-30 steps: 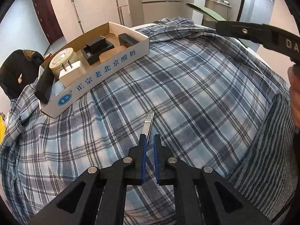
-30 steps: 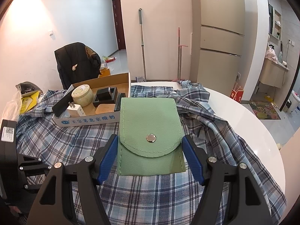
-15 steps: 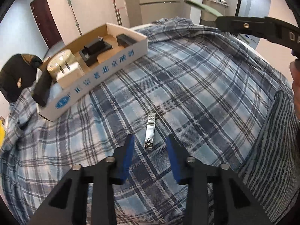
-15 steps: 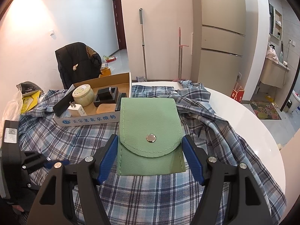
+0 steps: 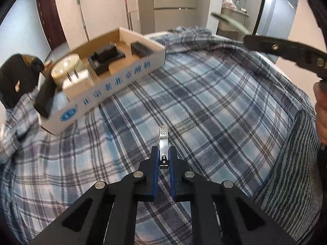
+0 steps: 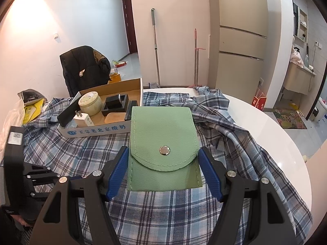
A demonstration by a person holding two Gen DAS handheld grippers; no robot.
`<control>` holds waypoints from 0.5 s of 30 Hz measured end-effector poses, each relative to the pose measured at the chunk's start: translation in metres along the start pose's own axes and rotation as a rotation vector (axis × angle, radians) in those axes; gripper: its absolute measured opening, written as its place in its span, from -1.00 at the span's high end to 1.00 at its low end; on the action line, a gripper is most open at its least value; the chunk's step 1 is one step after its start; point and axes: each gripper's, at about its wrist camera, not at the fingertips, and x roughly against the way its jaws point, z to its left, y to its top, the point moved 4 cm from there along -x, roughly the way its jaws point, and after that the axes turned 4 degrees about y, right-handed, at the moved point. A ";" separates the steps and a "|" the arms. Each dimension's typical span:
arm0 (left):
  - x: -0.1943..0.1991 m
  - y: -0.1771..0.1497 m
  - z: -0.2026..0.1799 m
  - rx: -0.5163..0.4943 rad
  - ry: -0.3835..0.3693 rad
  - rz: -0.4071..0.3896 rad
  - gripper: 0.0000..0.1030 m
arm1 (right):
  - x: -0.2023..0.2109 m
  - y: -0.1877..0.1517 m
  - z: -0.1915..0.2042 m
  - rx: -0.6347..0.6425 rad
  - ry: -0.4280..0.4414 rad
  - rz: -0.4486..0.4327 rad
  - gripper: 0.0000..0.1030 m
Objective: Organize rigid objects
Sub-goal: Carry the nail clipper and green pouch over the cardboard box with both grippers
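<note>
A: Left gripper (image 5: 163,156), jaws closed on the nail clipper (image 5: 163,149). The clipper sits low centre of the left wrist frame, its cutting end pinched between the blue pads, its lever end sticking out ahead.

B: Long axis?

A: Straight along the fingers, pointing up-frame. It looks lifted just off the plaid shirt (image 5: 204,106) spread over the white desk (image 6: 265,126), though contact cannot be ruled out.

B: Right side?

A: Right gripper (image 6: 163,163), jaws wide but gripping the green snap pouch (image 6: 163,138) by its two side edges, flap closed, lower centre of the right wrist frame.

B: Which relation governs the next move?

A: My reading: clipper to cardboard box (image 5: 114,75). The box lies up and left of the left jaws, a stretch of shirt between; the left gripper is the nearer one. It already holds a round tin (image 5: 64,67), a white plug adapter (image 5: 78,83) and black items.

B: Legible text?

A: Blue print on the box front, right wrist view: 正宗老北京酸奶, beside a round blue logo. Nothing readable on clipper or pouch.
</note>
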 end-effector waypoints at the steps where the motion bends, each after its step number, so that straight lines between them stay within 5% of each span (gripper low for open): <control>1: 0.004 0.001 0.000 -0.005 0.007 -0.019 0.81 | 0.000 0.000 0.000 0.000 0.000 0.000 -0.32; 15: 0.073 0.021 0.016 0.008 0.113 -0.264 0.81 | 0.010 0.005 0.001 0.005 0.027 -0.045 -0.32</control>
